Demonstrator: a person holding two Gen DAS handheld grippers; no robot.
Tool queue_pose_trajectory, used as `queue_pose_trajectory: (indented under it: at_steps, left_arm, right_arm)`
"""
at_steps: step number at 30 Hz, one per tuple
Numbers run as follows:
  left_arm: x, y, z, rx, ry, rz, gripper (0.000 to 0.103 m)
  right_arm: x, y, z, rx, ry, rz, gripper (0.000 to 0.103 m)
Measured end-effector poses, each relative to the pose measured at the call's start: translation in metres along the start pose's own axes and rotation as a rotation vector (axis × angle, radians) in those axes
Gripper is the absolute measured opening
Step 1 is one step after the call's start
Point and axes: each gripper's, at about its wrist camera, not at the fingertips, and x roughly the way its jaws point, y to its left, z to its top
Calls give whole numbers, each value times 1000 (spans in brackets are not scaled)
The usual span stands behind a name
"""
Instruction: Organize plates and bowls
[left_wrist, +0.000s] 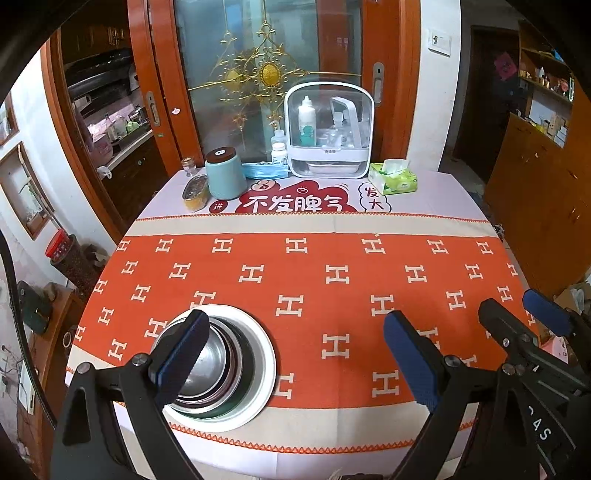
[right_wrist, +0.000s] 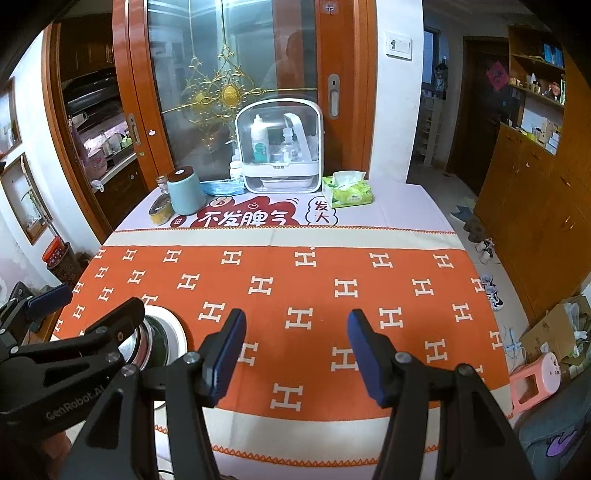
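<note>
Stacking appears complete: nested bowls (left_wrist: 207, 363) sit in the white plate (left_wrist: 264, 354) at seven o'clock on the bench (left_wrist: 332, 280). Left gripper (left_wrist: 295, 354) and right gripper (right_wrist: 297, 354) fingers wide, empty. Next: withdraw clear.

Stack of nested bowls (left_wrist: 218, 365) on the tablecloth's (left_wrist: 332, 266) near left part, canister (left_wrist: 224, 177) far behind the stack, storage box (left_wrist: 328, 129) right of canister, tissue pack (left_wrist: 393, 179) rightmost.

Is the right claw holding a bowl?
No, the right claw is open over bare cloth; the bowls sit to its left.
</note>
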Motion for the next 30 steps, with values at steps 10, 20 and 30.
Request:
queue_pose_trajectory:
  at_steps: [10, 20, 30]
  left_arm:
    - [2, 0, 1, 4, 4, -1, 95]
    - [3, 0, 0, 6, 11, -3, 95]
    - [8, 2, 0, 11, 19, -10, 95]
  right_arm:
    - [0, -1, 0, 0, -1, 1, 58]
    - [0, 0, 2, 2, 0, 0, 58]
    - [0, 0, 2, 3, 1, 1, 58]
